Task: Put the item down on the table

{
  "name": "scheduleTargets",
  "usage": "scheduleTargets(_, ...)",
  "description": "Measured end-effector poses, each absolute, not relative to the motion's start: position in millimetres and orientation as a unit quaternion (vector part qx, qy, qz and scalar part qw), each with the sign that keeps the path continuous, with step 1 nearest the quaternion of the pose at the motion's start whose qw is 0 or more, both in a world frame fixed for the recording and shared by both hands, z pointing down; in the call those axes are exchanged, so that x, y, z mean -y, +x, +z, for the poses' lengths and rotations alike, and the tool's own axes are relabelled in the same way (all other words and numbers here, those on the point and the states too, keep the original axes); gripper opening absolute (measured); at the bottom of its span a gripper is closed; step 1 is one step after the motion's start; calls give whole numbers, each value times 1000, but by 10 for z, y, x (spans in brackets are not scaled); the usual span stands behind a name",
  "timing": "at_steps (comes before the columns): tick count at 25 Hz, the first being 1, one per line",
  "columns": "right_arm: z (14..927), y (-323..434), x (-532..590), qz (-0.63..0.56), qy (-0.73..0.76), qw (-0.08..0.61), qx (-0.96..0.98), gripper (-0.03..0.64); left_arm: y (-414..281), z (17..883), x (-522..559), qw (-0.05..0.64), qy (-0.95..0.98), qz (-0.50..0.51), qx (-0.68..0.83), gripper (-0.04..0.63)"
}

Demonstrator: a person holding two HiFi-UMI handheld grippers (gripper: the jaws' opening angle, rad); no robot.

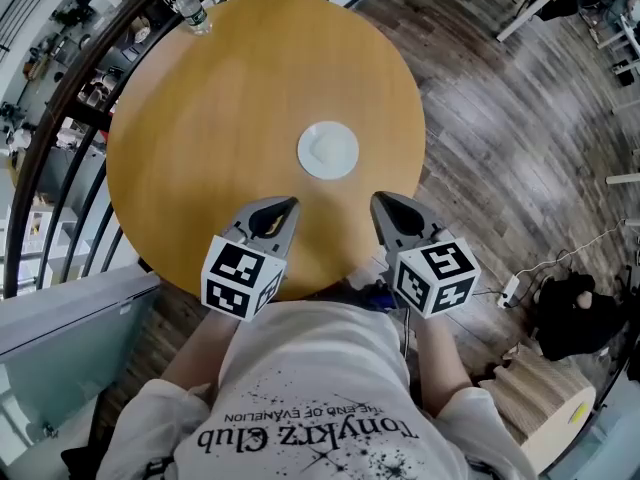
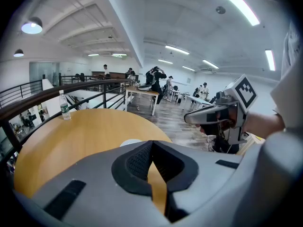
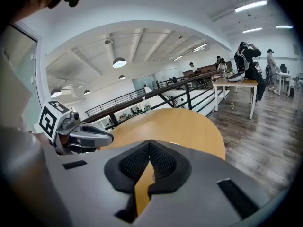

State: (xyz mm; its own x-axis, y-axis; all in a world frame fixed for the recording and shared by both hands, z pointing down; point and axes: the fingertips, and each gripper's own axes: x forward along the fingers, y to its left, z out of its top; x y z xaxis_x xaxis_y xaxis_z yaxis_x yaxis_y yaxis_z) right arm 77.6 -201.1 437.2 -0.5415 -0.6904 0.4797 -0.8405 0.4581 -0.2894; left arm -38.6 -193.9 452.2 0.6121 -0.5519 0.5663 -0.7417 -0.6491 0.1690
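Observation:
A flat white round item (image 1: 327,150) lies near the middle of the round wooden table (image 1: 200,138). Both grippers hover over the table's near edge, short of the item and not touching it. My left gripper (image 1: 290,204) points at the item from its lower left, jaws shut with nothing between them. My right gripper (image 1: 377,200) points at it from the lower right, jaws likewise shut and empty. In the left gripper view the pads meet at the tip of the left gripper (image 2: 151,144), and a sliver of the white item (image 2: 131,142) shows just beyond. The right gripper view shows the right gripper (image 3: 149,143) with its pads together.
A clear water bottle (image 1: 193,10) stands at the table's far left edge by a dark railing (image 1: 60,98). Wooden floor lies to the right, with a black bag (image 1: 575,313) and a cable. People stand at a desk (image 2: 142,92) far off.

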Motion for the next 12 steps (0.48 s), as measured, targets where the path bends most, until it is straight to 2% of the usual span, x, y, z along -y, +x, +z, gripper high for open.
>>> scheduleTargets(12, 4391, 778, 1951, 253, 453, 152, 841, 25, -434, 4485, 1958, 202, 873, 235, 378, 23)
